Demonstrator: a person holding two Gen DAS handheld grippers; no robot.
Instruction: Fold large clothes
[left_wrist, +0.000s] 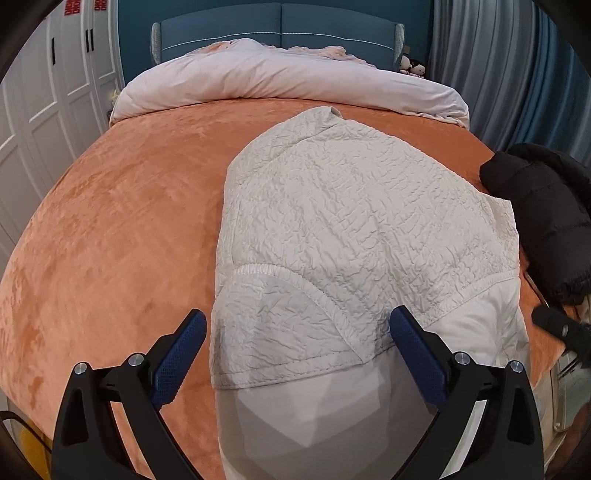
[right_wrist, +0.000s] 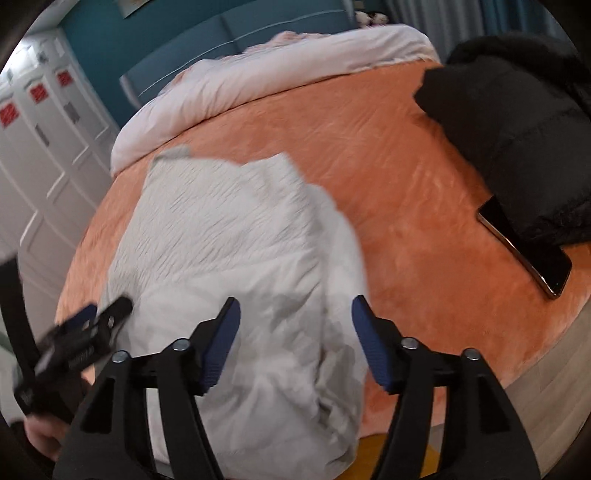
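On the orange bedspread (left_wrist: 110, 221) lies the white crinkled garment (left_wrist: 351, 206), partly folded, a black jacket (left_wrist: 546, 206) and phone (right_wrist: 524, 251) just beside it. Left gripper (left_wrist: 295, 339) jaws wide, straddling the near hem, pads clear. Right gripper (right_wrist: 295, 332) likewise spread above the cloth, gripping nothing.

A crinkled white quilted garment (left_wrist: 354, 221) lies partly folded on the orange bedspread (left_wrist: 129, 221).

Black jacket (right_wrist: 517, 122) hides part of the phone (right_wrist: 532, 254).
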